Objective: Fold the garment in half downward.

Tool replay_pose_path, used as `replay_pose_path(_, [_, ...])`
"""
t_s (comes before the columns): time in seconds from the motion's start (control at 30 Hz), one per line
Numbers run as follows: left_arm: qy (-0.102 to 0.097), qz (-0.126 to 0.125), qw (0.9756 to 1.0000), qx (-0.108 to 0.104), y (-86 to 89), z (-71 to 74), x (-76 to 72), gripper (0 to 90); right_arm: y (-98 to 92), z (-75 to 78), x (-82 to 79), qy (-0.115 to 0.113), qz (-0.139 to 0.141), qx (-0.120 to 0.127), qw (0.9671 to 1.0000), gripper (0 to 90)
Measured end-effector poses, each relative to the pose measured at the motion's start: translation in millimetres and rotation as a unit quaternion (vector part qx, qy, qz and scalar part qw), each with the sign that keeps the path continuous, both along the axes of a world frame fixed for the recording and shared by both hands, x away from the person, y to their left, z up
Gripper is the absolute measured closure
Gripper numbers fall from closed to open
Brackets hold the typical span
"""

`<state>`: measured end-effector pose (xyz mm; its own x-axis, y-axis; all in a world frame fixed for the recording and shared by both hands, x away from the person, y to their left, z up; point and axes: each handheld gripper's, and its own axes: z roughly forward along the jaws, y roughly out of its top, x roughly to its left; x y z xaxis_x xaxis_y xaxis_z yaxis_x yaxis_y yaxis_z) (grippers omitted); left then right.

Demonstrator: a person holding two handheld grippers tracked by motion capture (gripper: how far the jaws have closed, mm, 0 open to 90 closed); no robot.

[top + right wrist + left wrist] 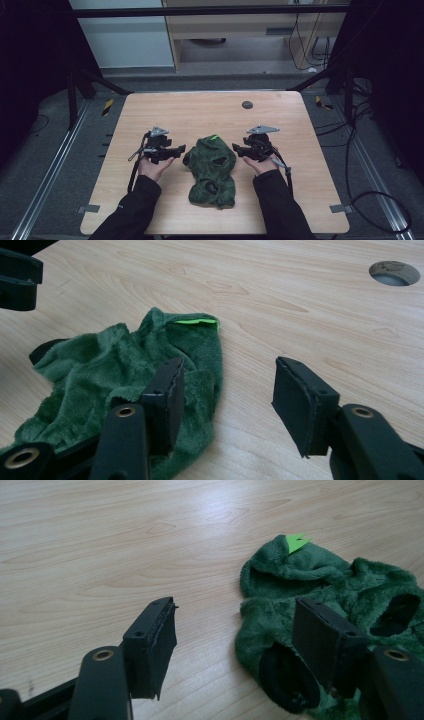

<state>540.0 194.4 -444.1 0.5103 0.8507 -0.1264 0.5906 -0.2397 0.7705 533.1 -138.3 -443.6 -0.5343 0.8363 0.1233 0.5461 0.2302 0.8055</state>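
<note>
Left tool and right tool gape empty, flanking a crumpled green fleece garment on the table.

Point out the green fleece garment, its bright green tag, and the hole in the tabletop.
green fleece garment [212, 170]: high view, middle of the fabric.
bright green tag [297, 541]: left gripper view, tag's centre.
hole in the tabletop [394, 273]: right gripper view, its opening.

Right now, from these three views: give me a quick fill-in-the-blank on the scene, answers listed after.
1. The fleece garment lying between the two grippers is ____ in colour.
2. The left gripper has its jaws ____, with nothing between them.
3. The small tag on the garment is bright ____.
4. The round hole in the table lies on the ____ side of the garment.

Missing words: green; open; green; far
</note>
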Motion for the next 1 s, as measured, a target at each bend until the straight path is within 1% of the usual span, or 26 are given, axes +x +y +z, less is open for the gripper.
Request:
replay_pose_path(0.2, [0.001, -0.008, 0.9999, 0.007, -11.5, -2.8, 6.5, 34.4, 3.4, -4.2, 6.2, 0.006, -0.001, -0.003, 1.0000, 48.6])
replay_pose_path(0.27, [0.004, -0.008, 0.9999, 0.008, -13.8, -4.0, 8.7, 34.8, 5.2, -5.4, 8.1, 0.007, 0.001, -0.004, 1.0000, 49.1])
replay_pose_path(0.33, [0.005, -0.008, 0.9999, 0.003, -16.0, -6.2, 10.8, 35.5, 7.1, -7.3, 10.1, 0.010, 0.003, -0.005, 0.9999, 49.5])
replay_pose_path(0.4, [0.006, -0.009, 0.9999, 0.008, -17.6, -8.9, 12.6, 36.4, 9.0, -9.8, 11.9, 0.013, 0.006, -0.008, 0.9999, 50.1])
replay_pose_path(0.53, [0.014, -0.010, 0.9998, 0.014, -19.0, -14.9, 16.0, 37.4, 11.6, -14.6, 14.5, 0.020, 0.007, -0.014, 0.9997, 51.4])
replay_pose_path(0.6, [0.015, -0.010, 0.9997, 0.019, -20.2, -17.3, 17.4, 38.2, 12.9, -16.4, 15.3, 0.026, 0.007, -0.013, 0.9995, 51.9])
replay_pose_path(0.77, [0.025, -0.014, 0.9994, 0.019, -21.8, -23.1, 21.0, 41.3, 15.2, -20.0, 17.0, 0.030, 0.008, -0.018, 0.9993, 53.0])
replay_pose_path(0.83, [0.032, -0.016, 0.9992, 0.019, -22.8, -26.4, 22.8, 42.0, 16.1, -21.5, 17.6, 0.033, 0.009, -0.019, 0.9992, 53.5])
replay_pose_path(0.9, [0.038, -0.018, 0.9989, 0.022, -24.7, -29.0, 23.6, 43.4, 17.2, -23.5, 18.5, 0.034, 0.011, -0.022, 0.9991, 54.6])
replay_pose_path(0.93, [0.039, -0.019, 0.9987, 0.027, -25.7, -30.4, 24.0, 44.2, 18.7, -25.7, 18.9, 0.040, 0.012, -0.023, 0.9989, 55.3])
replay_pose_path(1.0, [0.042, -0.019, 0.9984, 0.032, -27.5, -33.3, 24.9, 44.6, 19.3, -27.1, 19.3, 0.041, 0.014, -0.026, 0.9987, 55.6])
